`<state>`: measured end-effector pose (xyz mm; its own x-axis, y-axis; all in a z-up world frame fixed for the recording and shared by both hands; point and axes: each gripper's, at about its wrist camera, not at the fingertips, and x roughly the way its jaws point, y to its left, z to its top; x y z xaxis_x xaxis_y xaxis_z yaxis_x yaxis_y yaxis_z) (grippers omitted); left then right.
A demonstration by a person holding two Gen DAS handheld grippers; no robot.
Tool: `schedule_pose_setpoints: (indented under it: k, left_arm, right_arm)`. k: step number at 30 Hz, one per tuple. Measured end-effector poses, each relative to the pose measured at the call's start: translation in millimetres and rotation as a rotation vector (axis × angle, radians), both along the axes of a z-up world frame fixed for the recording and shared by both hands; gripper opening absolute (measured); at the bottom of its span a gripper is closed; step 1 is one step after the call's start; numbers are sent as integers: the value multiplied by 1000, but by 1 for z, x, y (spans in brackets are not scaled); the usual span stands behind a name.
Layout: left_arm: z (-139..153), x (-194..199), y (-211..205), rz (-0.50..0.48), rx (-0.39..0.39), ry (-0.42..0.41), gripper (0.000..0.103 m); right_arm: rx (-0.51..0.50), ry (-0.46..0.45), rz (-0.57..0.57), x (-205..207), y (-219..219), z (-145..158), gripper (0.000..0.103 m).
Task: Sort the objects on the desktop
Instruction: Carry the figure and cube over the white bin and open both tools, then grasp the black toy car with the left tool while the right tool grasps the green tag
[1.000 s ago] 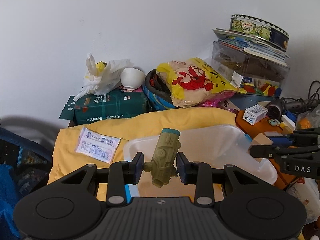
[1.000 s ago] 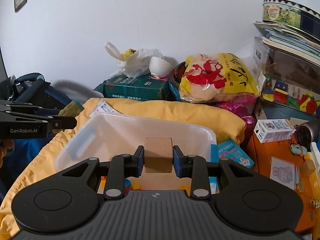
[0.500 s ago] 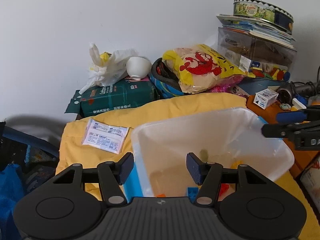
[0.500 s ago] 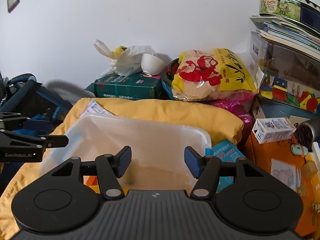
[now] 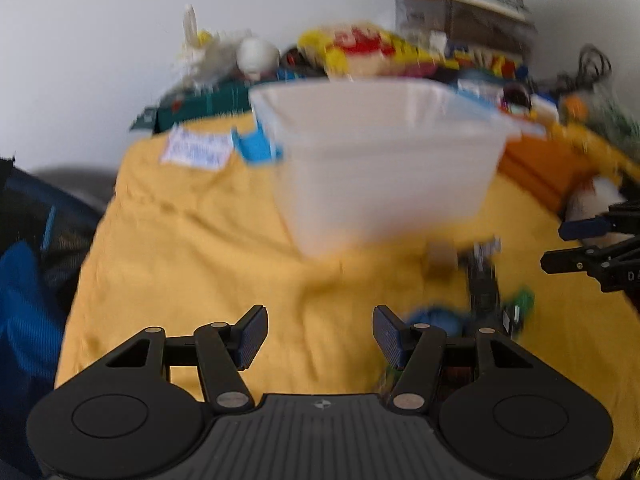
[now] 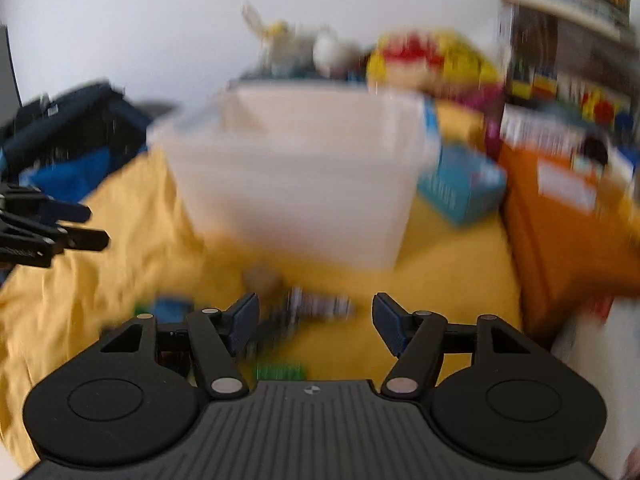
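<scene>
A white translucent plastic bin (image 5: 384,160) stands on the yellow cloth (image 5: 192,248); it also shows in the right wrist view (image 6: 296,176). Both views are motion-blurred. My left gripper (image 5: 318,334) is open and empty, low over the cloth in front of the bin. My right gripper (image 6: 314,322) is open and empty. Small toys lie on the cloth in front of the bin: a tan block (image 5: 440,258), a dark toy (image 5: 484,276), a blue piece (image 5: 434,320) and a green piece (image 6: 280,370). The dark toy (image 6: 304,308) lies between my right fingers' line of sight.
Clutter lines the back wall: a yellow snack bag (image 5: 368,48), a white plastic bag (image 5: 208,48), a green box (image 5: 188,108), stacked boxes and a tin (image 5: 464,4). An orange box (image 6: 560,216) and a blue booklet (image 6: 460,184) lie right. A dark bag (image 6: 68,128) sits left.
Both grippers opened and dropped the green toy figure and the wooden block into the bin, then pulled back and down. They now sit low over the cloth in front of the bin.
</scene>
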<state>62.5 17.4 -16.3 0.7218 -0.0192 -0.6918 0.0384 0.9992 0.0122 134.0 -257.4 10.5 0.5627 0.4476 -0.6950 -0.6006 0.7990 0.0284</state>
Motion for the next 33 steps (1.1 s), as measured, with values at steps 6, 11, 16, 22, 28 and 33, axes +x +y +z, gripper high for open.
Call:
schedule_pose_setpoints:
  k: [6,11,16,22,28,33]
  left_arm:
    - [-33,-20,-8,-33,8,77,62]
    - [-44,-21,-21,-66,6,97,62]
    - [-57,-16,-34,-106,43,114,63]
    - [-58,-2,-39,-96,21,101,55]
    - [-56,-1,-41,-102,7,93,37]
    - [-51,-2,-36,-77,-26,89,35]
  right_arm:
    - [-56,53,16,-11,3,-31,66]
    - [-71,56,36,-17,7,-37,66]
    - [-84,54,42,-20,11,-42,66]
    - [-103,34,58,-19,23,-48,64]
    - [-120,64,33,-13,27,-57,41]
    - [-93,63,24,-12,21,-56,39]
